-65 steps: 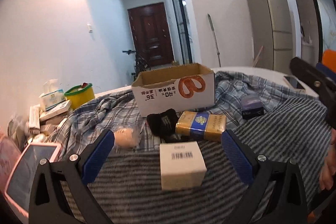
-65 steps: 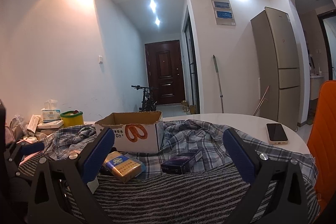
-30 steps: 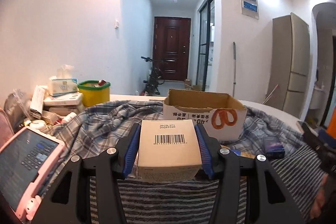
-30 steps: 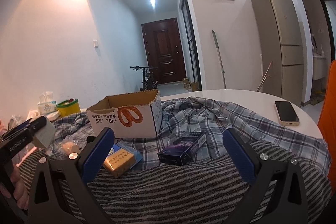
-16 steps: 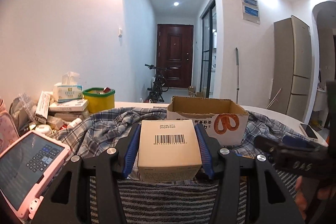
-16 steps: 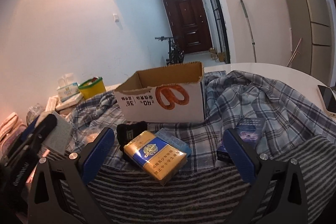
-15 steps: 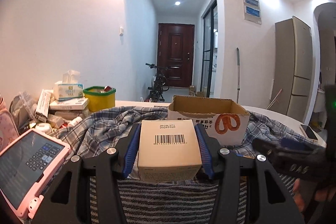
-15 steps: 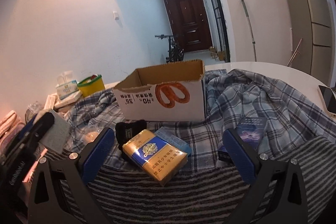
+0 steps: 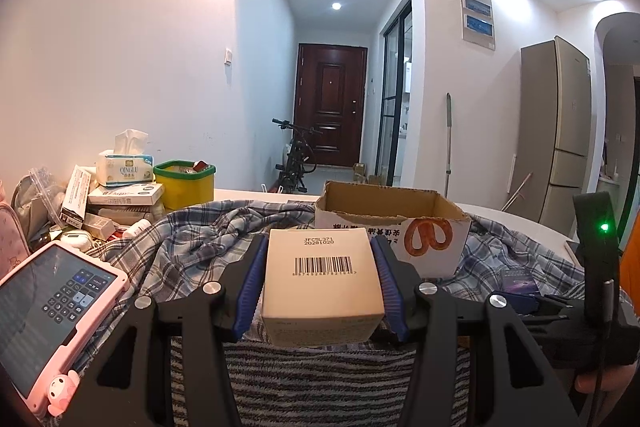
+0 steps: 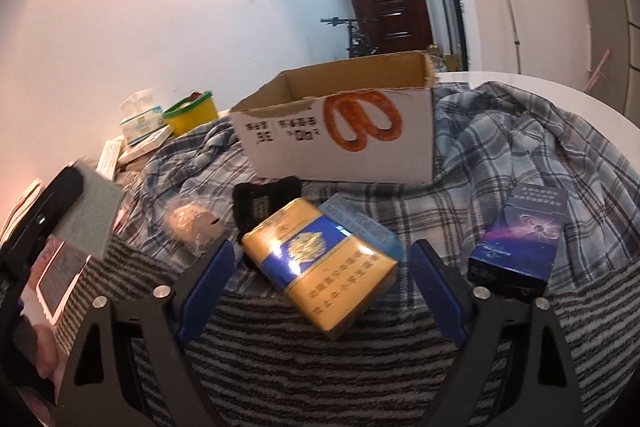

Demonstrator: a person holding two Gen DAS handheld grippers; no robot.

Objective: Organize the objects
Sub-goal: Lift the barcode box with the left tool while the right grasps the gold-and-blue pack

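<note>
Left gripper: jaws pinching white box. Right gripper: jaws spread, just been closing, either side of gold pack.

One open cardboard box stands at the centre of the right wrist frame. Three small cartons are in view: one white barcode carton, one yellow-and-blue pack and one dark purple pack. One pale blue flat packet and one black pouch lie behind the yellow pack. At the left there are one tissue box, one yellow tub and one pink tablet. Two cloths cover the table: one plaid, one striped.
</note>
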